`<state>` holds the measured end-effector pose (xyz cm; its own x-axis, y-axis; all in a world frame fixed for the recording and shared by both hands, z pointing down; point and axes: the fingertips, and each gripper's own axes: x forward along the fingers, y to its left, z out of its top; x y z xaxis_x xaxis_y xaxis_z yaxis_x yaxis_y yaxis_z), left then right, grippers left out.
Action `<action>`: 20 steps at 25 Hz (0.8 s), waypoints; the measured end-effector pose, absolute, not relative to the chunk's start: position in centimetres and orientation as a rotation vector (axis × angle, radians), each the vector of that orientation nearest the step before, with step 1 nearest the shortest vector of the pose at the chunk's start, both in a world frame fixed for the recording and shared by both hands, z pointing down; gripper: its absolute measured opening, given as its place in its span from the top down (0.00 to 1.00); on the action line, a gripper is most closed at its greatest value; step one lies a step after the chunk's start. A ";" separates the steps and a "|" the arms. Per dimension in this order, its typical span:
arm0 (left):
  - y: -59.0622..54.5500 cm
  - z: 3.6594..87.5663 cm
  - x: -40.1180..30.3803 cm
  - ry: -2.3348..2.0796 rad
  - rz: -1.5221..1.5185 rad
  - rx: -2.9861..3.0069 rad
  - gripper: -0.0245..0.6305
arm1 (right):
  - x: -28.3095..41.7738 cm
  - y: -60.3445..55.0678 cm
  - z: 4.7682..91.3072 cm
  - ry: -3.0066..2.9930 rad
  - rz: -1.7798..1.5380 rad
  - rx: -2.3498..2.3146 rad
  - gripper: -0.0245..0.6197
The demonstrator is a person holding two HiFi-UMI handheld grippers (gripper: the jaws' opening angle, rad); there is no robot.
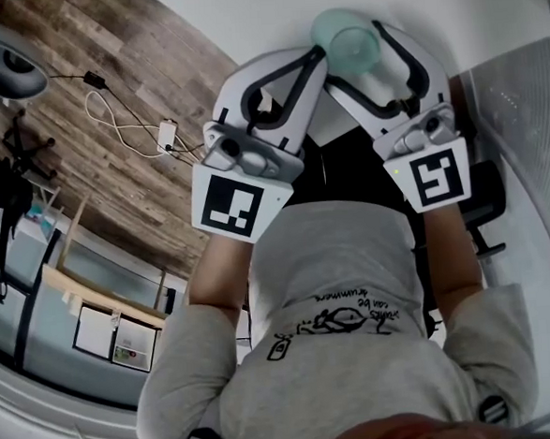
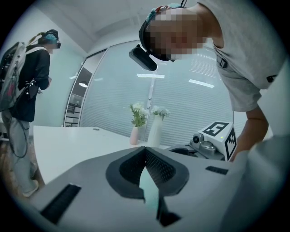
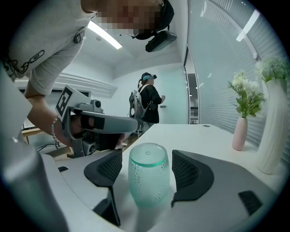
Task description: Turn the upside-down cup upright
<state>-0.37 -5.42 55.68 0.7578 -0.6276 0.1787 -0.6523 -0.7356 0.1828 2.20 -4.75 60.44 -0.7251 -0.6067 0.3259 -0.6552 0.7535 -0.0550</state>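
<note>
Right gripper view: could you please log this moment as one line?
green cup: seemingly base-up on table, between right jaws, untouched | right gripper: open | left gripper: shut

Pale green dimpled cup (image 3: 147, 179) stands upside-down on white table (image 3: 199, 136).

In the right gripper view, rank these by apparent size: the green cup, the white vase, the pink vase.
1. green cup, nearest the camera, which makes it look large.
2. white vase, taller but narrower; a close call with the cup.
3. pink vase, clearly smallest.
</note>
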 end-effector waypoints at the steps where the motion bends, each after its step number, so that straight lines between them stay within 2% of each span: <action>1: -5.4 55.9 -0.4 -1.007 0.153 2.721 0.96 | 2.2 -4.8 60.7 -2.663 0.238 0.983 0.43; 20: -4.9 57.4 -0.2 -1.016 0.160 2.705 0.96 | 2.5 -4.7 62.5 -2.659 0.214 0.965 0.45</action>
<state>-0.16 -4.88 57.36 0.7513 -0.6327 0.1878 -0.6598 -0.7266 0.1914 2.47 -4.68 62.49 -0.7279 -0.6004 0.3311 -0.6456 0.7628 -0.0362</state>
